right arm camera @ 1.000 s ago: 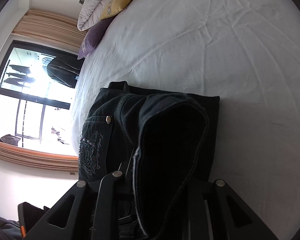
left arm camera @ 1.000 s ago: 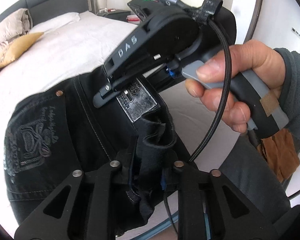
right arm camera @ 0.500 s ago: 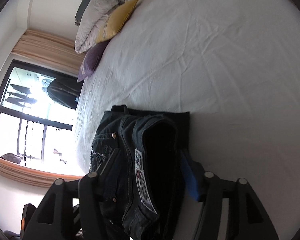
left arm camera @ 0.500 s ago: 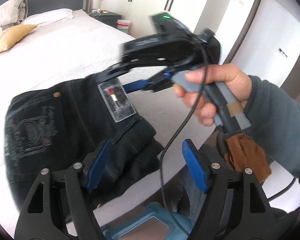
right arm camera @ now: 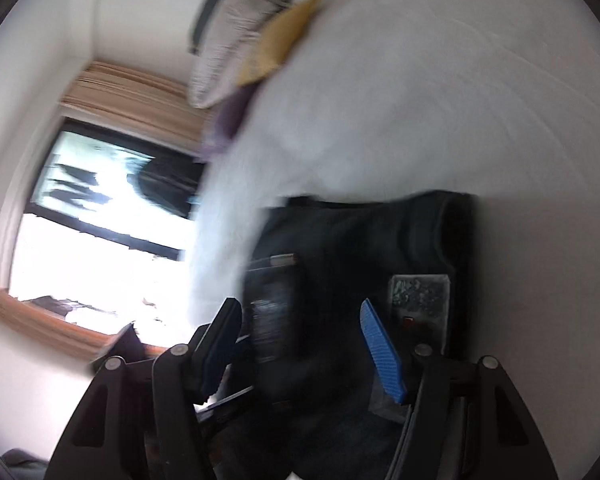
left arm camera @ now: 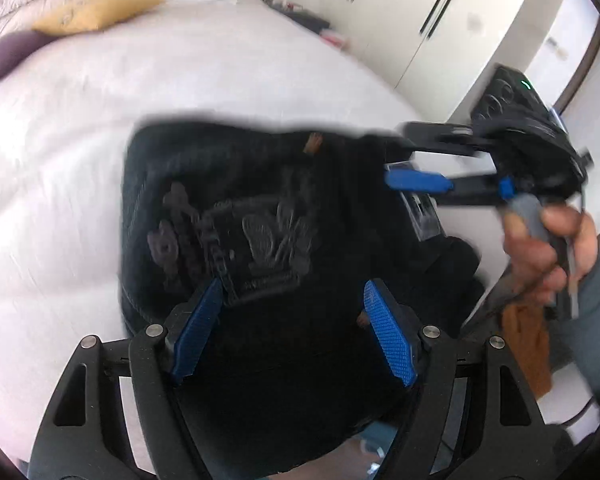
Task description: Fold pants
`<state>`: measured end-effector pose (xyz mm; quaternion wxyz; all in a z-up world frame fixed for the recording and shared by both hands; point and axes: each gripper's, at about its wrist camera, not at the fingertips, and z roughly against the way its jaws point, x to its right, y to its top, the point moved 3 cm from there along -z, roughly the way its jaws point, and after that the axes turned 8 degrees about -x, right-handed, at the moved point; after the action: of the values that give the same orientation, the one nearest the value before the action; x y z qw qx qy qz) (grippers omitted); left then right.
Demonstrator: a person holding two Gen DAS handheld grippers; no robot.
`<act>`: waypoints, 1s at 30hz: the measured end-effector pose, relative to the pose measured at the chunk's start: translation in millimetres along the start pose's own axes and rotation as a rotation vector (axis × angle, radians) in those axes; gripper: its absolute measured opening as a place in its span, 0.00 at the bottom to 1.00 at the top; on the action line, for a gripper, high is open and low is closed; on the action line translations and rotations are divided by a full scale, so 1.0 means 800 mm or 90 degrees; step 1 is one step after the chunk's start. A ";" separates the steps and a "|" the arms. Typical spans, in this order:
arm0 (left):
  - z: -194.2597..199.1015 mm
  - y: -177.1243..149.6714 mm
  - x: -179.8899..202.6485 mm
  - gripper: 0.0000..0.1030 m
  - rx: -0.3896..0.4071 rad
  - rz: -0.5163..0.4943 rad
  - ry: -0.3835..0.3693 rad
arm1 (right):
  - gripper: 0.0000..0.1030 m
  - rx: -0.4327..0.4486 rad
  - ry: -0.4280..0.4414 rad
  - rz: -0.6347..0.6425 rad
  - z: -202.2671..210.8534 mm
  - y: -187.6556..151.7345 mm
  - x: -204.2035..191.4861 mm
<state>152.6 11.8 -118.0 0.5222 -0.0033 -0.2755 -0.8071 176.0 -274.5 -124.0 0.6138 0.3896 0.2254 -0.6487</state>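
Observation:
Black jeans (left arm camera: 260, 216) lie folded in a compact stack near the edge of the white bed (left arm camera: 80, 128), embroidered back pocket facing up. My left gripper (left arm camera: 292, 300) is open and empty just above the near part of the stack. My right gripper (right arm camera: 300, 320) is open and empty over the same jeans (right arm camera: 360, 248). In the left wrist view the right gripper (left arm camera: 404, 160) reaches in from the right, held by a hand, with its jaws apart at the jeans' far right corner. Both views are blurred by motion.
Pillows, yellow (left arm camera: 96, 12) and purple (left arm camera: 4, 52), lie at the head of the bed. White wardrobes (left arm camera: 440, 24) stand along the right. A window (right arm camera: 100, 216) with a curtain is beside the bed. A brown cloth (left arm camera: 524, 344) hangs by the holder's arm.
Both grippers opened and let go of the jeans' waistband, which dropped onto the stack. Both have drawn back and swung; the left view now looks down on the folded jeans.

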 end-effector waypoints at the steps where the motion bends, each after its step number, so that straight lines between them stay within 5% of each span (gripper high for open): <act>1: -0.001 -0.007 0.005 0.70 0.006 -0.014 0.012 | 0.21 0.015 -0.006 -0.016 -0.002 -0.001 0.021; 3: -0.002 -0.022 0.014 0.70 0.025 -0.037 0.042 | 0.06 0.041 0.026 -0.067 0.012 -0.004 0.051; 5: 0.010 -0.023 0.013 0.70 0.027 -0.029 0.028 | 0.10 0.065 0.026 -0.084 0.035 -0.013 0.061; 7: 0.029 -0.014 0.009 0.70 0.045 -0.029 0.009 | 0.45 0.087 0.016 -0.065 0.061 -0.024 0.045; 9: 0.046 0.001 0.003 0.70 0.067 -0.035 0.017 | 0.61 0.099 0.069 -0.048 0.077 -0.034 0.021; 13: 0.041 0.045 -0.024 0.70 0.074 -0.017 0.019 | 0.62 0.057 0.144 0.023 0.054 -0.062 -0.039; 16: -0.002 0.062 -0.050 0.70 0.016 0.031 -0.007 | 0.62 -0.020 0.083 0.030 -0.001 -0.083 -0.030; 17: -0.018 0.057 -0.056 0.70 -0.003 0.040 -0.006 | 0.57 -0.033 0.064 0.015 -0.014 -0.086 -0.017; 19: -0.029 0.043 -0.053 0.70 0.003 0.018 0.020 | 0.29 -0.016 0.063 0.001 -0.018 -0.091 0.007; 21: -0.024 0.037 -0.045 0.70 0.004 -0.002 0.040 | 0.29 -0.009 0.076 -0.018 -0.007 -0.091 0.017; 23: -0.009 0.041 -0.041 0.70 0.006 -0.002 0.036 | 0.35 -0.004 0.054 -0.002 0.006 -0.091 0.012; 25: 0.019 0.057 -0.039 0.70 0.043 -0.007 0.016 | 0.54 0.002 0.046 0.017 0.020 -0.084 -0.004; 27: 0.029 0.085 -0.036 0.70 0.065 -0.013 0.028 | 0.62 0.031 0.062 0.030 0.029 -0.067 -0.021; 30: -0.002 0.122 -0.049 0.70 0.034 0.006 0.016 | 0.66 0.070 0.101 0.043 0.027 -0.024 -0.047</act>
<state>253.0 14.6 -87.6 0.5292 0.0197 -0.2904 -0.7970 150.0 -265.3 -85.1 0.5933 0.4801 0.2243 -0.6059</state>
